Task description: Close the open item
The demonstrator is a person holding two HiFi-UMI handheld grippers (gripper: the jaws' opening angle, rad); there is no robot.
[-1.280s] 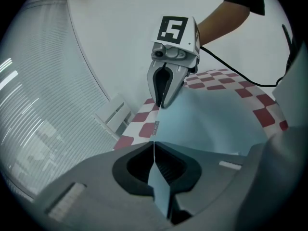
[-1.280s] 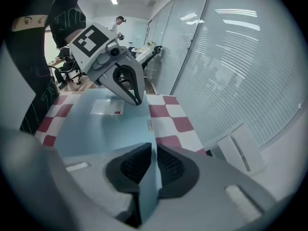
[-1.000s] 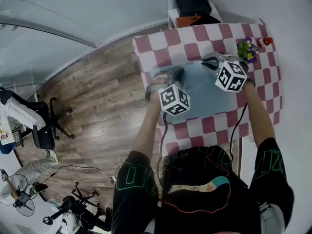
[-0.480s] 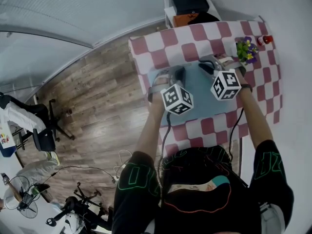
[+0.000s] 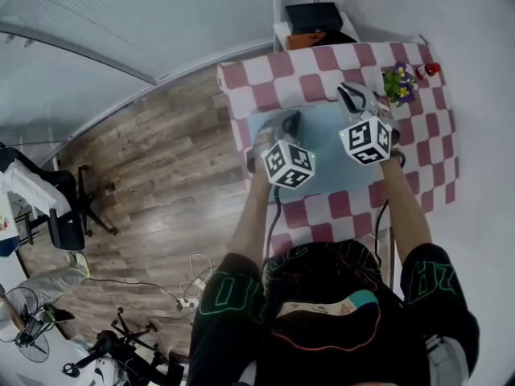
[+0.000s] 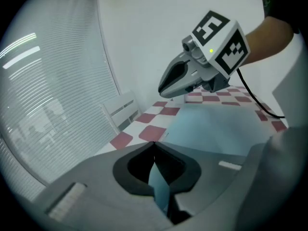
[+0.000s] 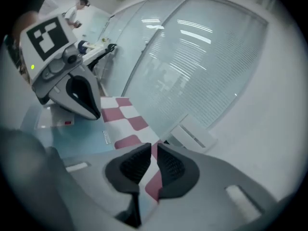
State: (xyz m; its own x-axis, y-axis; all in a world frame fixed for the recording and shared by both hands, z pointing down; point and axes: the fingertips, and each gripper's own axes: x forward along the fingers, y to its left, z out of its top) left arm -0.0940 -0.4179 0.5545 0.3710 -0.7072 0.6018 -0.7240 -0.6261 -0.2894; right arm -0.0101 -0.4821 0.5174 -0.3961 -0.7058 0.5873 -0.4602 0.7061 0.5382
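Observation:
A flat light blue item (image 5: 328, 147) lies on the red-and-white checked table (image 5: 265, 83). I cannot tell from these frames whether it is open. My left gripper (image 5: 291, 119) hovers over its left part with the jaws shut and nothing between them (image 6: 153, 143). My right gripper (image 5: 348, 95) hangs over the far right corner of the blue item. Its pads (image 7: 154, 146) stand a narrow gap apart with nothing in it. Each gripper shows in the other's view: the right one (image 6: 166, 88) and the left one (image 7: 91, 109). Below lies the blue surface (image 6: 216, 129), which bears a small white label (image 7: 57, 122).
A small pot of purple and yellow flowers (image 5: 400, 83) and a red object (image 5: 432, 69) stand at the table's far right. Behind the table a white shelf holds a black box (image 5: 314, 14). Wooden floor and an office chair (image 5: 68, 215) lie to the left.
The right gripper has drawn back a little toward me. The left gripper stays about where it was.

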